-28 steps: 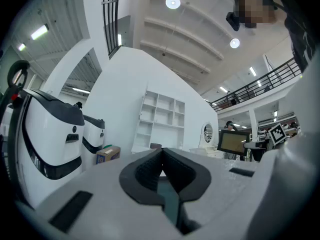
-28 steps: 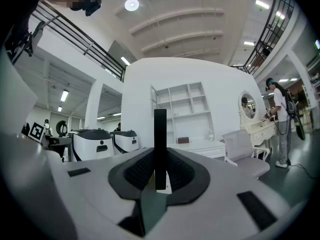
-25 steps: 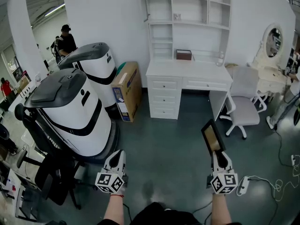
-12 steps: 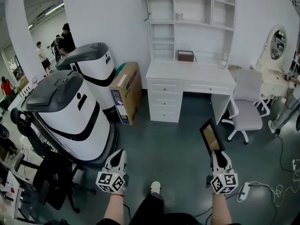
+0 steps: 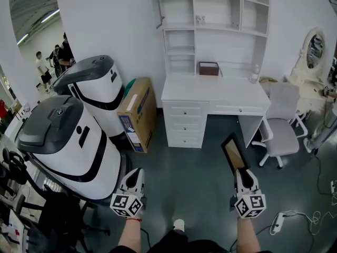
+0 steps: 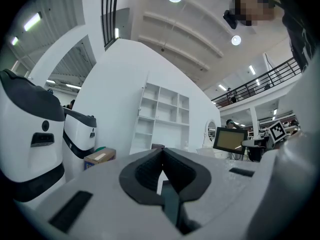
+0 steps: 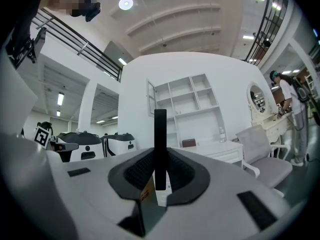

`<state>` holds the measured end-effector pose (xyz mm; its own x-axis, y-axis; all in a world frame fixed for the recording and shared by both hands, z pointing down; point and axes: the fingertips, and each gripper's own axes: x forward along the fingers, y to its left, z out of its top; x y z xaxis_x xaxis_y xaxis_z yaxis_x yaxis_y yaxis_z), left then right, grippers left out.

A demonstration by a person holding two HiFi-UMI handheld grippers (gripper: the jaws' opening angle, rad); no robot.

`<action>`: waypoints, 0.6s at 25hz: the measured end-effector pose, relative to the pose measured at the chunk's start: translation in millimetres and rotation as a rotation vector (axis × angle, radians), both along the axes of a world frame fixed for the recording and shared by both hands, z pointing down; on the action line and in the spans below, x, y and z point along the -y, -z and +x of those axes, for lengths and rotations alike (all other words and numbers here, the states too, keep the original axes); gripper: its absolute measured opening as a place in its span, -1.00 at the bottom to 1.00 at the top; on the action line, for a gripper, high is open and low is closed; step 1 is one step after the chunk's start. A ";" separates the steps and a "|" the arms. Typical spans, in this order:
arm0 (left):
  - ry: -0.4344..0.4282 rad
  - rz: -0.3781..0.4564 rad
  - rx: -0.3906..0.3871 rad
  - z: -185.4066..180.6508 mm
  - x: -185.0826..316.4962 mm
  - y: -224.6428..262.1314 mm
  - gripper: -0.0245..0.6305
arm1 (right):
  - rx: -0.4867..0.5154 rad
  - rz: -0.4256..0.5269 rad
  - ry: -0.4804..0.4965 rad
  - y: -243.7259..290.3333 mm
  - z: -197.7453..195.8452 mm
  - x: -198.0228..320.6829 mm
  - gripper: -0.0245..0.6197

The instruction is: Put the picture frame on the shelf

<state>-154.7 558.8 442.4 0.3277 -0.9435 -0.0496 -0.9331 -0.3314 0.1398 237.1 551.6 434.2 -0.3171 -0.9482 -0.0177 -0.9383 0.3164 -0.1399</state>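
The picture frame, black-edged with a tan face, stands up out of my right gripper, which is shut on its lower edge. In the right gripper view the picture frame shows edge-on between the pads of that gripper. The white shelf unit rises over a white desk ahead, across the floor. My left gripper hangs at the lower left. In its own view the left gripper is shut with nothing in it, and the picture frame shows to its right.
Two big white-and-black machines stand at the left with a cardboard box beside them. A white office chair and a mirrored vanity are at the right. A power strip and cables lie on the floor. People stand far left.
The desk and shelf have shifted a little left and nearer in the head view, and a foot shows below. Both grippers keep their places; the frame stays held.
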 end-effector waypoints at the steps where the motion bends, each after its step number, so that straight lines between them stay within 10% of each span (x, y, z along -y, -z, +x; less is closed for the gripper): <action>1: -0.001 0.000 0.000 -3.9 14.5 -0.2 -0.91 | -0.001 -0.002 -0.004 -0.2 -3.8 12.7 -0.71; 15: -0.028 -0.008 0.004 -43.5 153.0 -10.9 -0.91 | 0.040 -0.007 -0.042 -8.1 -45.0 147.7 -0.71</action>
